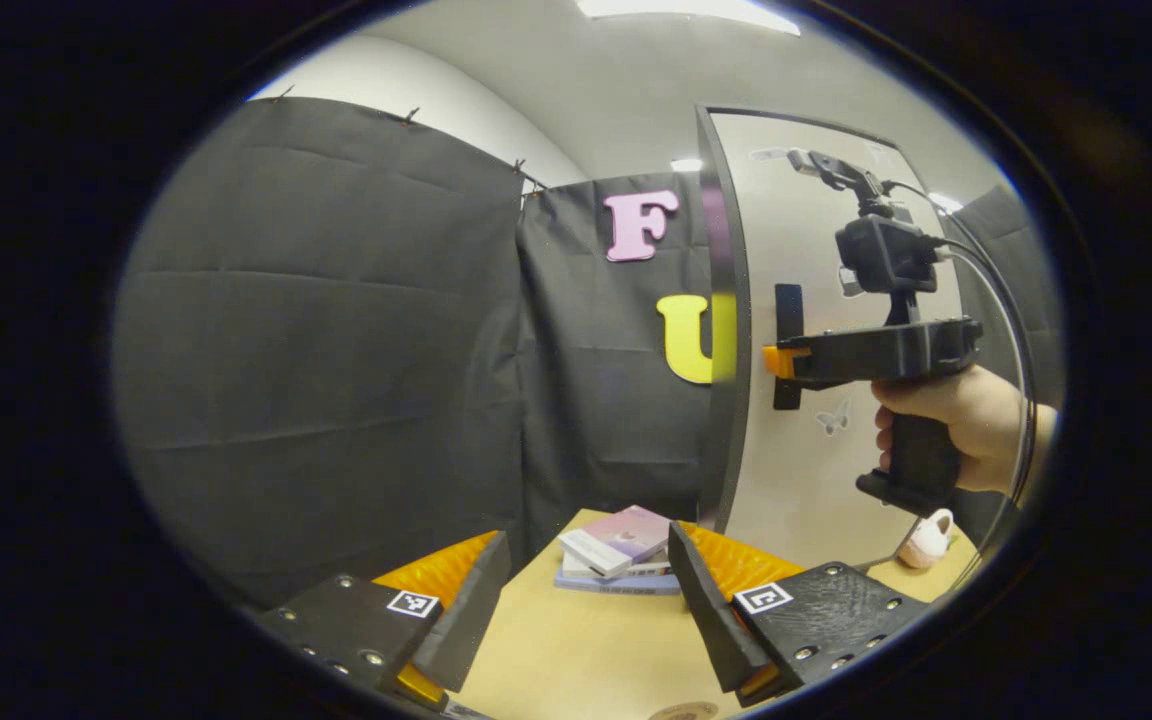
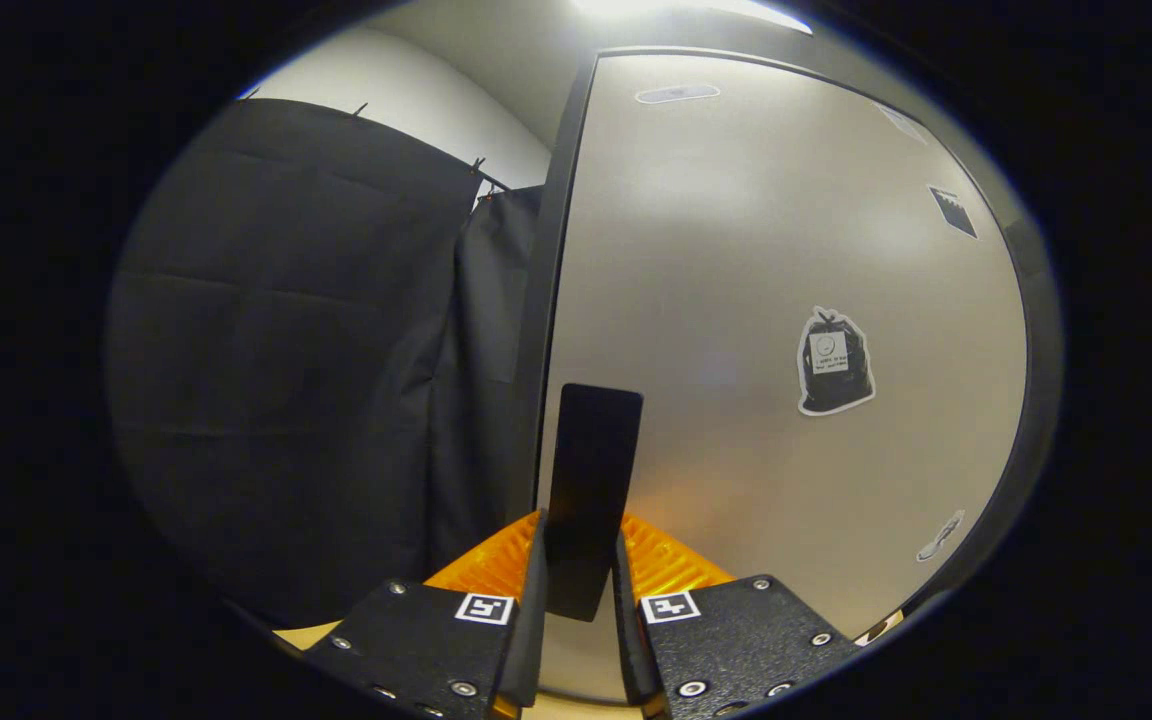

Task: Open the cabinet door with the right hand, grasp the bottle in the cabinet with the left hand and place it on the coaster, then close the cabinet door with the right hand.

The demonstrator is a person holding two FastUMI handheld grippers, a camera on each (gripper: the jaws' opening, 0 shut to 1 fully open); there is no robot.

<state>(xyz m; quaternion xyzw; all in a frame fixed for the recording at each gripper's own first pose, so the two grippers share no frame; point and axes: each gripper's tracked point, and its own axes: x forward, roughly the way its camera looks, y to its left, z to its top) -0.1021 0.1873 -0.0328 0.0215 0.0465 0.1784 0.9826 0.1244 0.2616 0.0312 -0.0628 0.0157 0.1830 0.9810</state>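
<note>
**Entry: door-opening step, right gripper on the handle**

Item 1. Pale grey, flat-fronted cabinet door [image 2: 756,300] with a dark frame and small stickers. It stands closed or very nearly so; no interior can be seen.

Item 2. Flat black upright bar handle [image 2: 591,470], mounted near the door's left edge. In the right gripper view it sits between the right gripper's [image 2: 581,570] fingers, which are drawn in against its two sides, clamped on the handle. In the left gripper view the same gripper [image 1: 776,362] meets the handle from the side, held by a person's hand [image 1: 956,425].

Item 3. Left gripper [image 1: 586,580], fingers spread wide apart and holding nothing, over a light wooden tabletop [image 1: 576,660].

Item 4. Small stack of books [image 1: 618,552], lying on the tabletop near the door's foot.

Item 5. Bottle: presumably behind the door; unseen. A round brownish disc at the table's near edge may be the coaster; too little of it is visible to tell.

Step in hand, as judged: first step, opening the door. Next move calls for a pull that swings the handle outward along the hinge arc, grip kept firm so the bar does not slip, and the left gripper kept clear of the door's sweep.
</note>
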